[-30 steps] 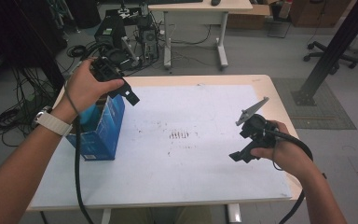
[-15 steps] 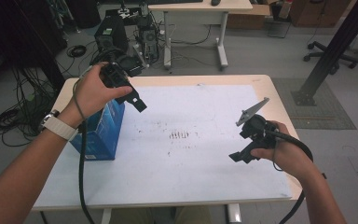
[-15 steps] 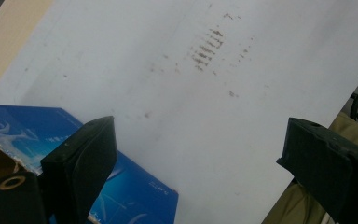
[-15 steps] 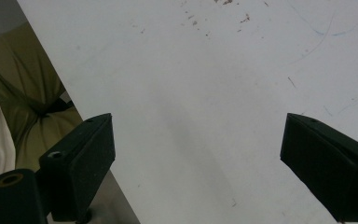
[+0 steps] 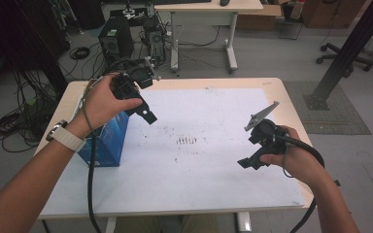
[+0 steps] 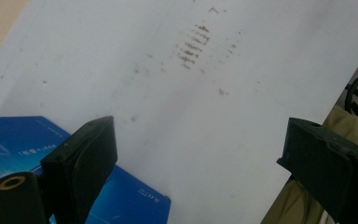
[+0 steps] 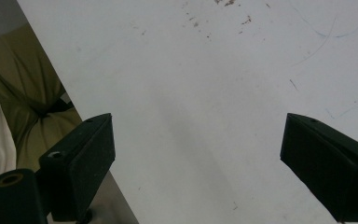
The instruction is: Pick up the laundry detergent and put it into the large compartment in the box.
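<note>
Since the earlier frames, the left gripper (image 5: 148,115) has travelled from above the blue box (image 5: 106,141) toward the table's centre, while the right gripper (image 5: 245,163) has held its place. Left gripper now hangs in the air beside the box's top edge, at about ten o'clock from the dark smudge marks (image 5: 187,141) on the white table sheet (image 5: 194,184); its jaws stand wide apart with nothing between them. In the left gripper view the box (image 6: 18,140) lies at seven o'clock, behind the near jaw, untouched. Right gripper sits at four o'clock from the smudges, low over the sheet, jaws likewise spread wide and empty. Box stands upright at the sheet's nine o'clock edge.
</note>
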`<state>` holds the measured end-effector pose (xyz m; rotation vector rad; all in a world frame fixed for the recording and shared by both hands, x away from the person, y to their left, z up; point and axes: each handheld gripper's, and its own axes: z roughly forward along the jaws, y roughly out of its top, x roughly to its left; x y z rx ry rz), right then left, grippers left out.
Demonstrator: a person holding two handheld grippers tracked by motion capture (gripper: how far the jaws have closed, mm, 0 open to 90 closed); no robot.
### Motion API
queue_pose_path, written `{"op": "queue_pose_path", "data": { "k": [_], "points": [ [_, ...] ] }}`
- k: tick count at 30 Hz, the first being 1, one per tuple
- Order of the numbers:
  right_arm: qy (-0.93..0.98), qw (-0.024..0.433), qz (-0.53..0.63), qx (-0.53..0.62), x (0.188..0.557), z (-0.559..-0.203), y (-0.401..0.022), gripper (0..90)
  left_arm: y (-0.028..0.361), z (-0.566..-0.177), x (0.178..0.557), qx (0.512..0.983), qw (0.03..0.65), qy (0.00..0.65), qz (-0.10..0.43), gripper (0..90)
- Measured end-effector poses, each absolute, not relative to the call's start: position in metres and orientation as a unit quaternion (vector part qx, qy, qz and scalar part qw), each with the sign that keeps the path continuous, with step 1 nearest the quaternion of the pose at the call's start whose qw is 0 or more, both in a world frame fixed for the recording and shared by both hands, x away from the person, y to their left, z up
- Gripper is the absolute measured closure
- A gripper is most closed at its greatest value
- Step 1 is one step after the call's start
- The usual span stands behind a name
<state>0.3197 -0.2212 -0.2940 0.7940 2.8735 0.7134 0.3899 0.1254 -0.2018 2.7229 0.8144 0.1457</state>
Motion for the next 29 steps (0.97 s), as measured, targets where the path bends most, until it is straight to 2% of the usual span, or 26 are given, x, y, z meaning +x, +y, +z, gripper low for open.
{"op": "queue_pose_path", "data": {
  "k": [29],
  "points": [
    [0.936,0.038,0.235,0.258,0.3197,-0.2952,-0.2201,10.1,0.1249,-0.2057,0.3898,0.947,0.152,0.279,0.050,10.6]
  ]
}}
